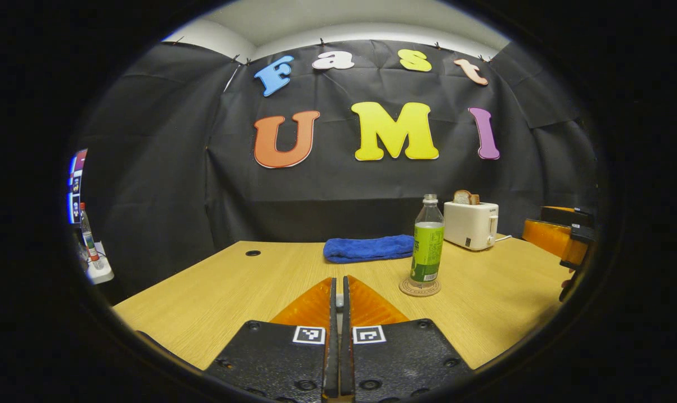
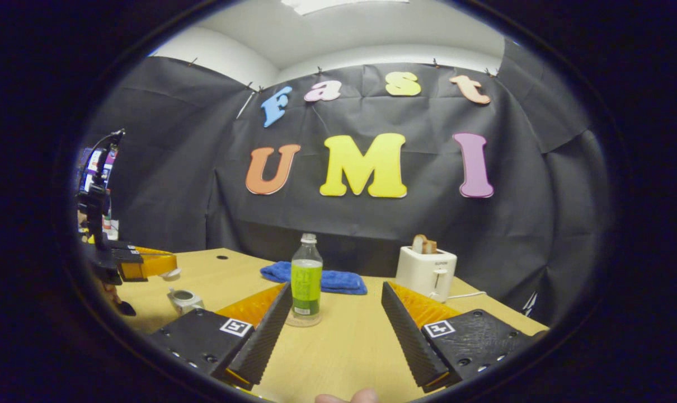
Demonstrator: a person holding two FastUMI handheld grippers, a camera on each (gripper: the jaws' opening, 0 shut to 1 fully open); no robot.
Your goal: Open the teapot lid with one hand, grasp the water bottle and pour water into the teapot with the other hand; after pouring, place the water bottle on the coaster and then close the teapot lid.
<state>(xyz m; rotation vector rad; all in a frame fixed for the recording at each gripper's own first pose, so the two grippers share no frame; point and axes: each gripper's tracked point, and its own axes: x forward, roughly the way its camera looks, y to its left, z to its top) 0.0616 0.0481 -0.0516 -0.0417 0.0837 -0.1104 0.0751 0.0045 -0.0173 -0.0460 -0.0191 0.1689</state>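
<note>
Here, left gripper pressed together over the table, holding nothing, right gripper spread wide and empty, water bottle upright on the coaster, neck pointing up, teapot near left.

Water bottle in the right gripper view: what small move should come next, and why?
Probably ease the right gripper forward and close on the water bottle. The bottle stands upright on the coaster, just ahead of the open fingers, while the left gripper seems to hold the teapot lid off the teapot.
</note>
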